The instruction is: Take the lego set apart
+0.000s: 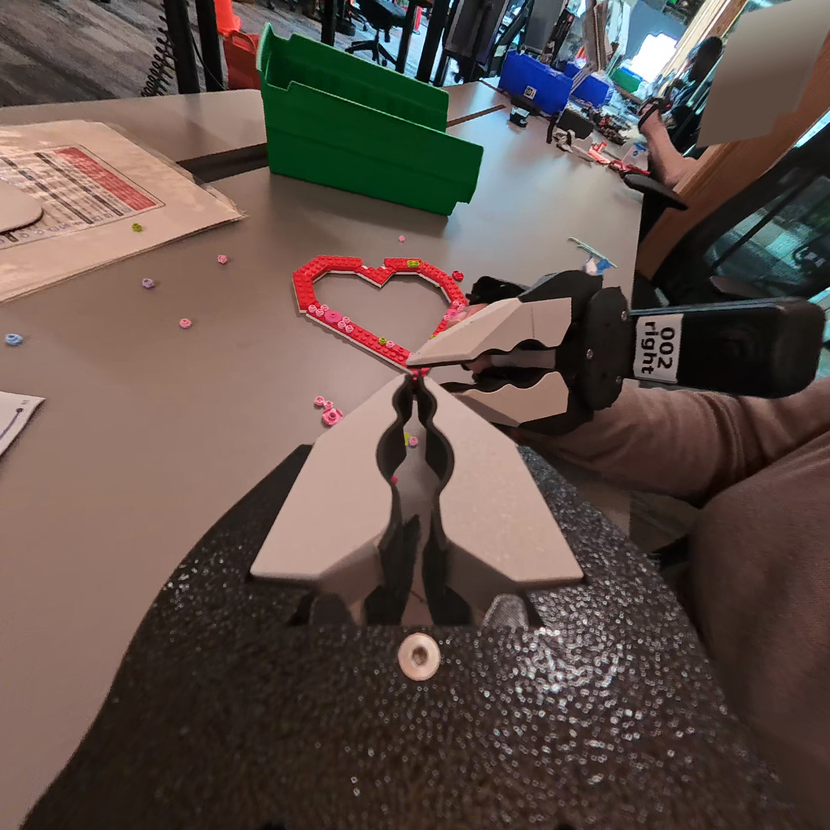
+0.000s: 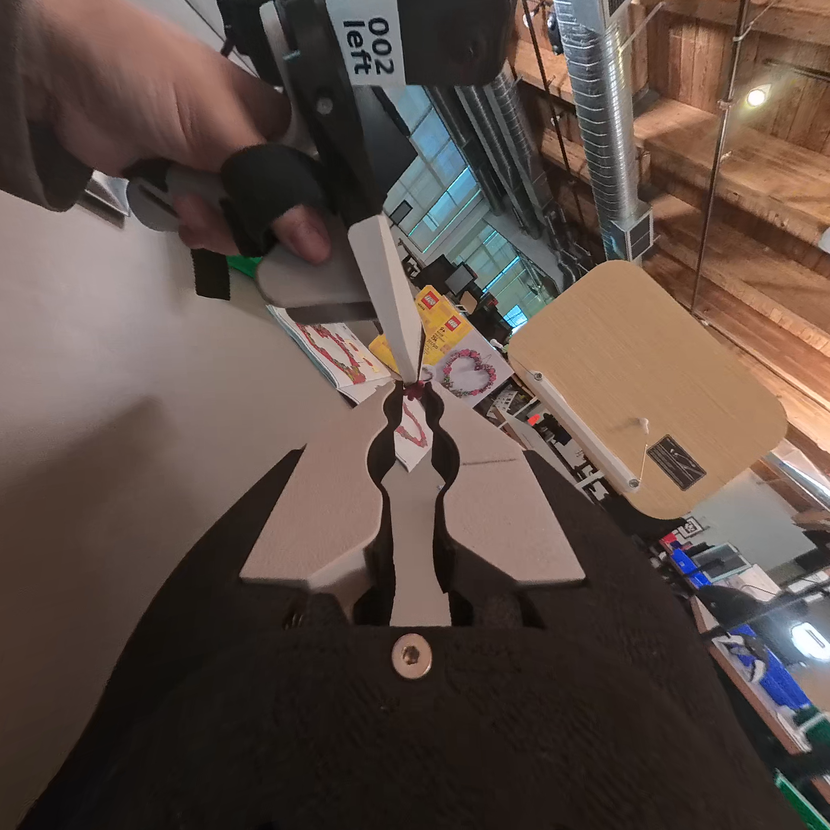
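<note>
A red heart-shaped lego frame with small pink and green studs lies flat on the grey table. Just in front of its lower tip, my left gripper and my right gripper meet tip to tip above the table. A small magenta flower piece sits between them. In the right wrist view my right gripper pinches this piece at its fingertips. The left gripper comes down from above and closes on the same piece's top. The piece also shows in the left wrist view.
A green bin stands behind the heart. Papers lie at the left. Loose pink pieces, a purple one and a blue one are scattered about. The lego box and booklet lie beyond. Left and right tips are no more than a few centimetres apart.
</note>
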`<state>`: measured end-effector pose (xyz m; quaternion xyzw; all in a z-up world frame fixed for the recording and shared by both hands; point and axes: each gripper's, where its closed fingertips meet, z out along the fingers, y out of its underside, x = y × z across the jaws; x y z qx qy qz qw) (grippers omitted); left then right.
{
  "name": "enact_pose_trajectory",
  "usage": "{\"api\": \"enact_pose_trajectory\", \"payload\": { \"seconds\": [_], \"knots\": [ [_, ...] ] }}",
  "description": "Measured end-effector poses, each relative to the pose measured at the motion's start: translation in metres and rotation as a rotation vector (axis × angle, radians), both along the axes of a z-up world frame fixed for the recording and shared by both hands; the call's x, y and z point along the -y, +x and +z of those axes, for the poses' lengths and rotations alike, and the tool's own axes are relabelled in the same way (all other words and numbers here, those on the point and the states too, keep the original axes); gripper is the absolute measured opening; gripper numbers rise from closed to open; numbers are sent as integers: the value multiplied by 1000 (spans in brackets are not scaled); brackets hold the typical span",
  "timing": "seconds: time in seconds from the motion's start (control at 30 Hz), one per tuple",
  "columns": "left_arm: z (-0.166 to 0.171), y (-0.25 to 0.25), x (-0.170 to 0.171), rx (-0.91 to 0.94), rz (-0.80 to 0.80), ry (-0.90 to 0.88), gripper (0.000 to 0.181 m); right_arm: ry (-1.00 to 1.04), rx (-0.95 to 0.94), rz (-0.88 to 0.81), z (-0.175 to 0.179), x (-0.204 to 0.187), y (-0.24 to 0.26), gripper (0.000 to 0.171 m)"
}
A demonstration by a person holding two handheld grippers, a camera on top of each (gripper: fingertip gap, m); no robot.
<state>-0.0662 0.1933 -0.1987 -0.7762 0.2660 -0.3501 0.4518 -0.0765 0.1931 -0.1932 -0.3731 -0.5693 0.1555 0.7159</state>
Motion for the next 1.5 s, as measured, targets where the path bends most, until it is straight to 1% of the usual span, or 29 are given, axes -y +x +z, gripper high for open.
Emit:
{"api": "enact_pose_trajectory", "payload": {
  "seconds": [0.1,0.13,0.2,0.27,0.3,0.37,0.43,0.53,0.6,0.63,0.67,0.73,0.83,0.9,0.93,1.03,1.13,1.23,1.33,1.4,1.5],
  "knots": [
    [2,-3,0,-16,20,19,0,-41,-40,12,3,0,-1,10],
    [3,-8,-3,-32,46,35,0,-51,-61,12,6,-1,1,19],
    [6,-32,-13,-91,137,73,0,-70,-103,-18,12,-10,8,26],
    [18,-80,-26,-130,297,98,0,-105,-155,-83,19,-26,22,29],
    [24,-115,-34,-178,410,106,0,-127,-186,-123,22,-36,31,29],
    [22,-200,-44,-355,657,43,0,-190,-254,-174,30,-54,49,27],
    [18,-280,-45,-501,848,-46,11,-282,-331,-176,37,-66,65,25],
    [7,-367,-37,-634,1003,-198,31,-374,-431,-210,45,-84,91,26],
    [-3,-413,-25,-713,1087,-315,45,-405,-482,-219,50,-90,103,26],
    [-8,-426,-21,-707,1112,-369,65,-414,-503,-219,52,-91,108,26],
    [-13,-435,-18,-675,1122,-411,80,-421,-519,-223,53,-93,111,25],
    [-20,-443,-16,-596,1132,-455,88,-427,-536,-235,54,-95,116,24],
    [-25,-453,-13,-539,1168,-489,107,-420,-536,-239,55,-94,116,23],
    [-31,-455,-10,-511,1192,-530,127,-415,-530,-237,54,-93,114,22],
    [-34,-454,-9,-487,1191,-558,132,-417,-525,-236,53,-93,113,22],
    [-37,-446,-12,-361,1170,-589,137,-425,-520,-229,52,-93,111,22],
    [-38,-440,-12,-280,1150,-617,138,-429,-521,-224,52,-92,111,22],
    [-38,-439,-10,-255,1136,-636,138,-437,-520,-222,52,-93,110,21],
    [-29,-423,-19,-246,1090,-577,134,-416,-523,-232,54,-92,113,22],
    [-17,-393,-35,-249,1005,-493,130,-377,-513,-273,56,-95,120,22],
    [-6,-316,-60,-281,784,-371,122,-241,-427,-430,51,-109,147,22]
  ]
}}
